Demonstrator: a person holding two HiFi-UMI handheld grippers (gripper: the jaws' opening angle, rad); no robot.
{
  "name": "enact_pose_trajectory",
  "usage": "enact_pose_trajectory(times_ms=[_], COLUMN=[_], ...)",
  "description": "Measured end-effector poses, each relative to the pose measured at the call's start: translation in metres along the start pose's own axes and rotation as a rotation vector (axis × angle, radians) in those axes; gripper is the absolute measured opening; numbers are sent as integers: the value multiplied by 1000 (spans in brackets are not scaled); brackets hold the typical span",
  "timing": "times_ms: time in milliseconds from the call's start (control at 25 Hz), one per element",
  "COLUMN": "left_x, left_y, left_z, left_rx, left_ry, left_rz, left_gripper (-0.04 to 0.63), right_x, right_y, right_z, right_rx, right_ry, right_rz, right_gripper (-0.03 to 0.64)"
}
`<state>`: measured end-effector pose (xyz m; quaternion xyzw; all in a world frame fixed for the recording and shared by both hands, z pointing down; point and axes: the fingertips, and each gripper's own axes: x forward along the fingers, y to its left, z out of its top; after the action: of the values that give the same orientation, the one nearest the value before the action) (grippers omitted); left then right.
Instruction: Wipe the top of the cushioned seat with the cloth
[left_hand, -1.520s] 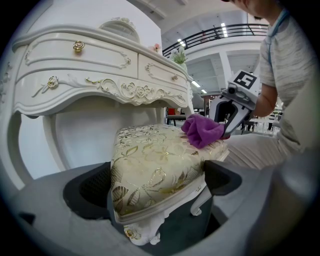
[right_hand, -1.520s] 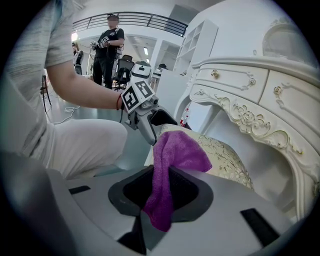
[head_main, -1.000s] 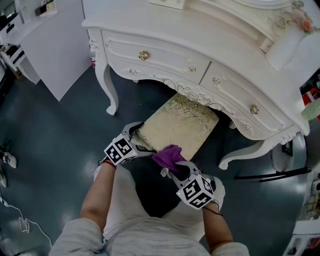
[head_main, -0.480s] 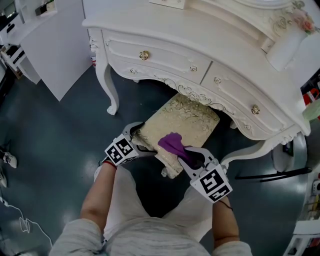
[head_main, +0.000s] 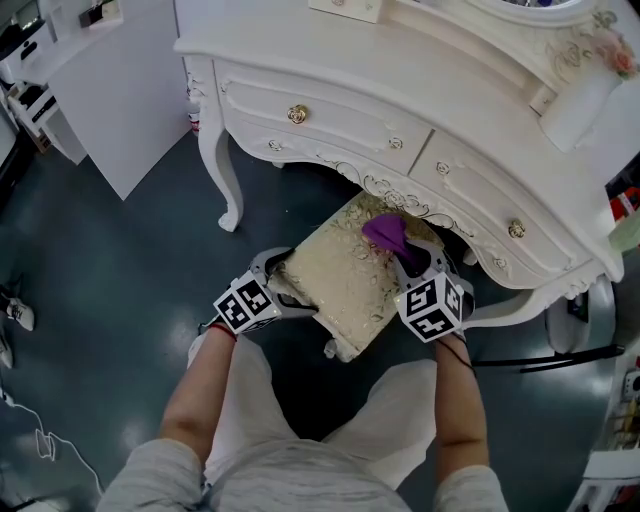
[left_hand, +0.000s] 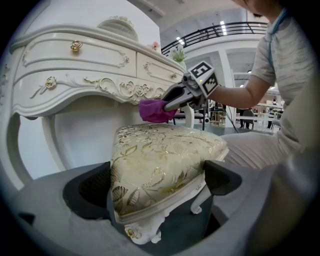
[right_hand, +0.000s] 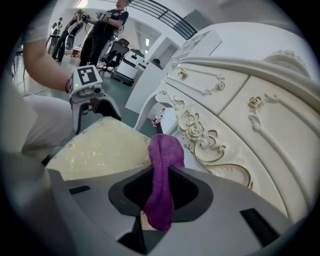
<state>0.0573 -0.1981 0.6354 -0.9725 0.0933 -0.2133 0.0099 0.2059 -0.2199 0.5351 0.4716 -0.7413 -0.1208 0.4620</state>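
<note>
A dark blue-green floor (head_main: 120, 260) spreads beneath an ornate white dressing table (head_main: 420, 90) with curved legs, a carved apron and gold drawer knobs (head_main: 297, 114), where a person seated close by works two hand-held grippers over a low stool. The cushioned seat (head_main: 345, 275), covered in cream fabric with a gold leaf pattern, stands half tucked under the table's front edge. The left gripper (head_main: 283, 285) is at the seat's near left corner; its own view shows the two dark jaws set on either side of that corner (left_hand: 160, 155), closed in against the padding and the white frame beneath it. The right gripper (head_main: 410, 262) reaches across to the far right part of the seat, its marker cube facing up. A purple cloth (head_main: 385, 232) is pinched between its jaws, which press together on the bunched fabric (right_hand: 162, 175), one end poking forward past the tips and the other hanging down behind them. From the left gripper view the cloth (left_hand: 155, 110) meets the seat top at its far edge, just below the table's gilded scrollwork, with the right gripper (left_hand: 172, 102) angled down onto it. The right gripper view shows the left gripper (right_hand: 97, 112) at the opposite corner of the seat (right_hand: 100, 150), and people (right_hand: 107, 25) standing in the room's bright background.
</note>
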Motion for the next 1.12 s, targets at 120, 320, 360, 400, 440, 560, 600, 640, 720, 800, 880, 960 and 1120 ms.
enact_pose_trajectory(times_ms=[120, 320, 360, 400, 440, 560, 600, 640, 720, 800, 880, 960, 1120], left_x=[0, 1, 1, 0, 0, 0, 0, 0, 1, 2, 1, 1, 1], left_y=[0, 0, -1, -1, -1, 0, 1, 1, 1, 1, 0, 0, 1], left_z=[0, 1, 1, 1, 1, 1, 0, -1, -2, -3, -3, -1, -1], left_rx=[1, 0, -1, -1, 0, 2, 3, 5, 10, 9, 8, 9, 8], left_ry=[2, -4, -4, -4, -3, -3, -2, -1, -2, -6, -1, 1, -8], left_rz=[0, -2, -3, -3, -3, 0, 0, 1, 0, 1, 0, 0, 4], left_gripper=[586, 586, 586, 586, 586, 586, 586, 586, 586, 586, 586, 586, 586], right_x=[21, 46, 50, 54, 58, 69, 72, 74, 79, 82, 83, 83, 82], right_y=[-11, -30, -32, -33, -34, -35, -35, -34, -32, -27, -22, -18, -14], right_z=[-11, -23, -25, -27, -28, -31, -33, -36, -39, -39, -38, -37, -34], right_rx=[-27, -5, -14, -26, -35, -37, -35, -35, -38, -41, -36, -32, -21], right_ry=[42, 63, 71, 78, 84, 104, 117, 132, 154, 163, 163, 163, 161], right_rz=[-24, -89, -101, -109, -114, -129, -136, -140, -136, -119, -99, -87, -65], right_gripper=[86, 86, 86, 86, 86, 86, 86, 86, 86, 86, 86, 84, 83])
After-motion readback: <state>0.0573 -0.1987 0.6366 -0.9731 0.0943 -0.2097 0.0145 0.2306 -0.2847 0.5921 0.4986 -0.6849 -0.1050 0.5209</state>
